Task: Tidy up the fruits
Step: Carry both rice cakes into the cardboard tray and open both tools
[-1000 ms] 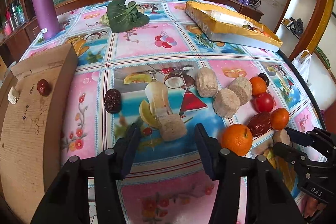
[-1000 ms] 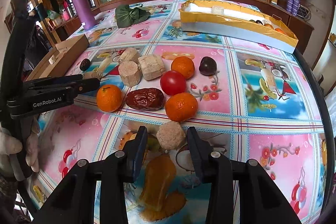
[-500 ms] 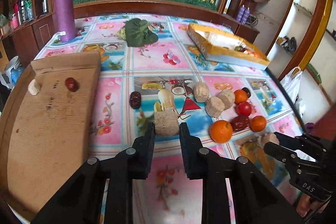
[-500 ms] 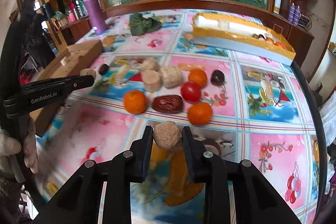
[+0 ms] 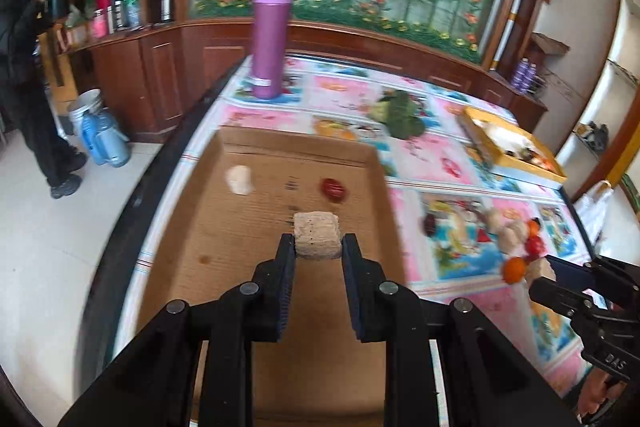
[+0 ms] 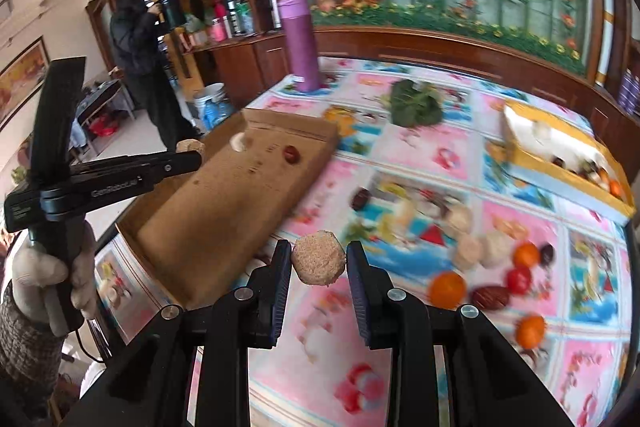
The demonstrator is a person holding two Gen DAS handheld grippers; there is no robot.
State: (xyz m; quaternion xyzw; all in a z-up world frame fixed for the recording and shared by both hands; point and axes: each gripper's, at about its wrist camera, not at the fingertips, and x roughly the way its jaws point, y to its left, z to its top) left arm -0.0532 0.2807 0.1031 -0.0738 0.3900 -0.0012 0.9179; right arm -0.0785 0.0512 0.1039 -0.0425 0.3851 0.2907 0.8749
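Left wrist: my left gripper (image 5: 318, 253) pinches a block (image 5: 317, 235) over the cardboard tray (image 5: 224, 251); next, lower and release.

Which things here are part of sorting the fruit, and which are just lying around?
In the job:
beige fibrous chunk in left tool
round beige chunk in right tool
flat brown cardboard box
loose oranges

Lying about:
purple plastic tumbler
green leafy bundle

Purple tumbler (image 5: 271, 35) upright near the far left corner of the table (image 5: 344, 91), on the fruit-print cloth. Person in dark clothes (image 6: 142, 59) standing on the floor off the left edge, holding a dark mug (image 6: 171, 11). White bucket (image 5: 86, 103) and blue jug (image 5: 105, 141) on floor beside cabinet (image 5: 160, 67).
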